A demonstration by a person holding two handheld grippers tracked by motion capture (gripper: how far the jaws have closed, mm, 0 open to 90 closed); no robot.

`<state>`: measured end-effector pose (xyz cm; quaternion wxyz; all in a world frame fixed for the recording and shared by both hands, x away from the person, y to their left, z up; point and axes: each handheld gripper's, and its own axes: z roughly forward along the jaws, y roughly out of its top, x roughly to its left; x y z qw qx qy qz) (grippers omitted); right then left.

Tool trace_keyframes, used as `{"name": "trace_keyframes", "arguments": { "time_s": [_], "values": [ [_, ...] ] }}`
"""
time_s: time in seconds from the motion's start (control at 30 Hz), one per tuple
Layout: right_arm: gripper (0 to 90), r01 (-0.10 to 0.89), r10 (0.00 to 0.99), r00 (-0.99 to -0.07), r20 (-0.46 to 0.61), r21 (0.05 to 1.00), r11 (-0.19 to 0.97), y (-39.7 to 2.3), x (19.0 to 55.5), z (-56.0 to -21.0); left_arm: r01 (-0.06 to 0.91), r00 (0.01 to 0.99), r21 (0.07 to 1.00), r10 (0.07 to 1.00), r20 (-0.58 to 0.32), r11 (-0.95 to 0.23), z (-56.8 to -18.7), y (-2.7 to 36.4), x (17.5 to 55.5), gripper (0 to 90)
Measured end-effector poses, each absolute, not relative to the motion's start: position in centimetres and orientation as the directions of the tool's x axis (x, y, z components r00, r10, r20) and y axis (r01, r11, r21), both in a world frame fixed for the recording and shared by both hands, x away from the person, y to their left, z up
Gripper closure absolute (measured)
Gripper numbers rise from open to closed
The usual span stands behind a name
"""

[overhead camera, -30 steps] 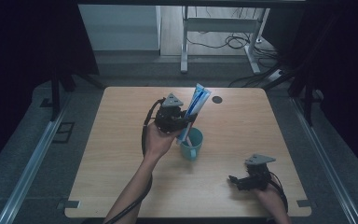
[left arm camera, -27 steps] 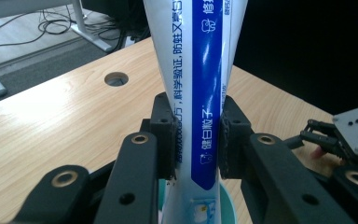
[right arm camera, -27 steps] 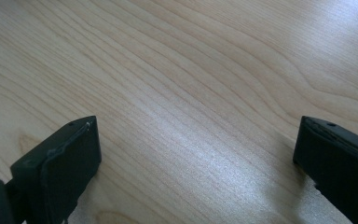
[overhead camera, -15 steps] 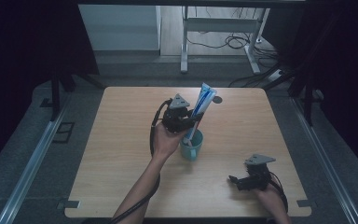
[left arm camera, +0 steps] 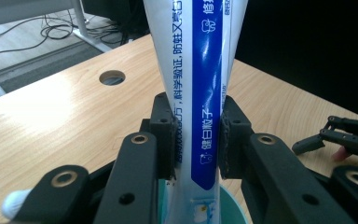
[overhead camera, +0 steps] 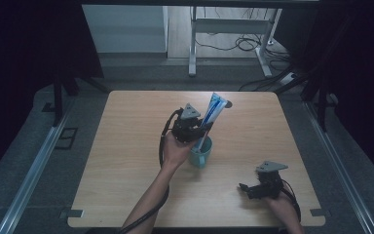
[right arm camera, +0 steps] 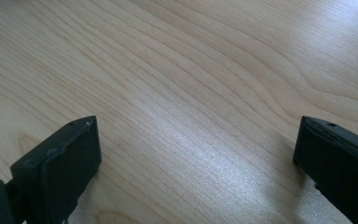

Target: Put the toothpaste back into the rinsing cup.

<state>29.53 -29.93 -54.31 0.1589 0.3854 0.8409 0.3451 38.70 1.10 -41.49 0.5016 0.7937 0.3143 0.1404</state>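
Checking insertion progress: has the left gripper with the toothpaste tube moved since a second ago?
Yes. The left gripper, shut on the toothpaste tube, has shifted right and down toward the teal cup, which stayed put on the table.

Your left gripper (overhead camera: 202,130) is matte black, with a grey three-cornered plate on top and a thick black cable looping down along your forearm. Its jaws are flat black blocks on arms studded with round brass-ringed screw holes. Your right gripper (overhead camera: 249,189) is the same build: black body, grey plate, black cable, square-cornered jaws. Both your forearms are bare, no sleeves.
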Motion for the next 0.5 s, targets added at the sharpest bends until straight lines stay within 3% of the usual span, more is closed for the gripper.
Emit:
{"name": "trace_keyframes", "arguments": {
  "time_s": [0.5],
  "values": [
    [0.4,0.539,0.758,-0.652,0.001,0.703,0.463,-29.9,29.5,-54.3,0.376,0.755,0.876,0.648,-0.101,-0.301,-43.8,0.7,38.4,71.9]
  ]
}}
